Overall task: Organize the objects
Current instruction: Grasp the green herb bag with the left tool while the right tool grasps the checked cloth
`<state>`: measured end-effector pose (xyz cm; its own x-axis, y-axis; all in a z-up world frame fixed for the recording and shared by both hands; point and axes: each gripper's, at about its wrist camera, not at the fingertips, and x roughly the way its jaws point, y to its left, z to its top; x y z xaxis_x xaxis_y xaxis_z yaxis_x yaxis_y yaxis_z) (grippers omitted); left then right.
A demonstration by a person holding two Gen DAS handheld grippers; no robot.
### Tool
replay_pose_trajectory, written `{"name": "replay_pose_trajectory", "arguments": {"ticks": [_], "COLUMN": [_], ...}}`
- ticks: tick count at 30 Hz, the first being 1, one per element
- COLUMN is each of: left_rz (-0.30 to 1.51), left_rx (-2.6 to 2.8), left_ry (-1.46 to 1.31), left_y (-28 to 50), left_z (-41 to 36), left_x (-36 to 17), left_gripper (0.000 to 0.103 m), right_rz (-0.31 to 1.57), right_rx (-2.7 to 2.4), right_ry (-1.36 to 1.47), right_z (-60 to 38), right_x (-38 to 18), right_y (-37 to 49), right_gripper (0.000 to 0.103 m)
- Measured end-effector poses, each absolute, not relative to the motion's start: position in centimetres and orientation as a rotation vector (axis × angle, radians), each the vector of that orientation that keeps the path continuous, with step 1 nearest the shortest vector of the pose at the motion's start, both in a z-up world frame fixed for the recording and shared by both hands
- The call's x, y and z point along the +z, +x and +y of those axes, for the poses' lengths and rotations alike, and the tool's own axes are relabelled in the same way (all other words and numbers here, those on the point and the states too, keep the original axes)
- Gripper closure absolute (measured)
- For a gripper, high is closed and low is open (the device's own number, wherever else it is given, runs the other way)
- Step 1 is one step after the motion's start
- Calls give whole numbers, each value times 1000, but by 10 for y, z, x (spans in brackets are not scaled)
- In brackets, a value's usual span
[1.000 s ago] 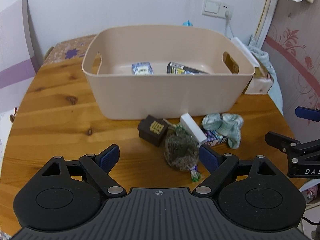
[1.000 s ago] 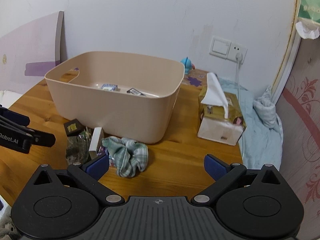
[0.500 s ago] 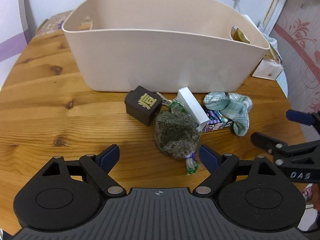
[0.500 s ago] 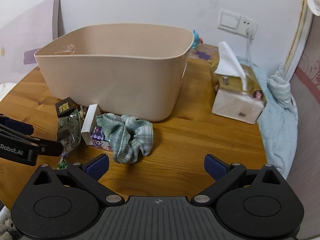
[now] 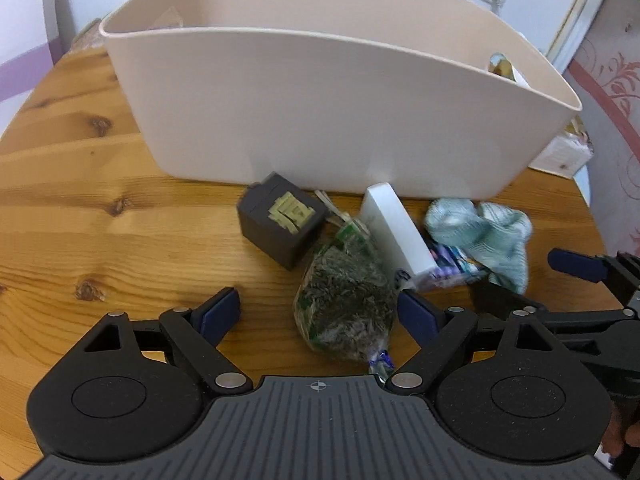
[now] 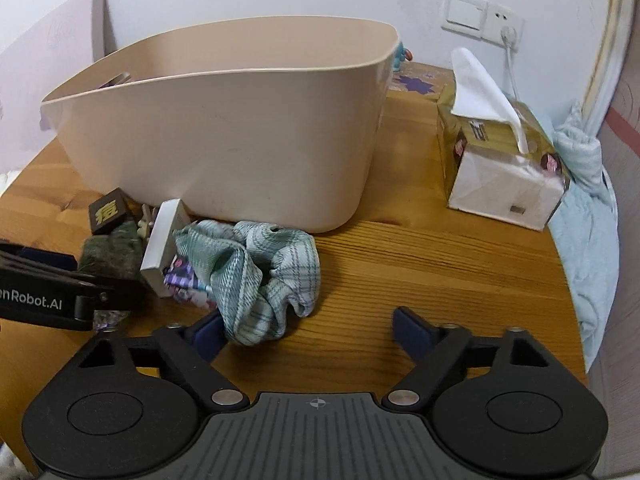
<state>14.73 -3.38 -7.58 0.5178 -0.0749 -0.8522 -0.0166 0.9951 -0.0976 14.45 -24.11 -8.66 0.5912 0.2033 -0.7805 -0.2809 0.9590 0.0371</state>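
- Your left gripper (image 5: 318,312) is wide open and grips nothing; 1 bag (image 5: 345,300) of dried greens lies between its fingers on the table (image 5: 80,208).
- Your right gripper (image 6: 308,326) is also wide open and empty; its left finger (image 6: 208,330) sits just beside 1 checked cloth (image 6: 256,268), though you cannot tell if they touch.
- 1 beige bin (image 5: 340,112) stands on the table; its contents are hidden from both views.
- 5 loose things sit in front of the bin: the bag, the cloth, 1 dark cube (image 5: 280,226), 1 white box (image 5: 398,234) and 1 purple packet (image 6: 186,280) under the box.
- 1 tissue box (image 6: 500,176) stands to the right of the bin, well apart from the pile.
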Motion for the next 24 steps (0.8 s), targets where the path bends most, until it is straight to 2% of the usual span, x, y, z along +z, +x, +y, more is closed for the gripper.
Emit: {"name": "replay_pose_trajectory", "arguments": {"ticks": [2,4,5,7,9,10,12,15,18,24], "left_rz": [1022,1017,1013,1008,1004,1002,996,1000,1007,1006], "left_rx": [-21,-16,-14,-9,-7,-8,-4,-13,-25,-18], "left_ry": [-84,-71,-64,-40,-3,7,7,-20,-37,-40], "left_y": [147,146,145,142,141,140,138,136,135,121], "left_z": [-33,-33,-33,-33,-33,-32,-28,-19,-12,-7], "left_x": [-76,-75,-75,-75,-74,-74,-73,-72,-69,-65], "left_gripper": [22,28,32,40,53,56,73,84,88,89], "right_rz": [893,889,888,887,888,888,886,881,872,833], "right_rx": [272,274,278,284,290,291,295,298,286,259], "right_ry": [-75,-64,-59,-58,-69,-72,-78,-73,-65,-58], "right_z": [-243,-242,-242,-240,-237,-236,-235,-235,-236,-242], "right_x": [-87,-85,-85,-84,-84,-84,-84,-82,-78,-64], "right_y": [146,146,146,145,144,142,139,135,128,116], "right_gripper": [28,44,48,68,82,85,88,91,91,91]}}
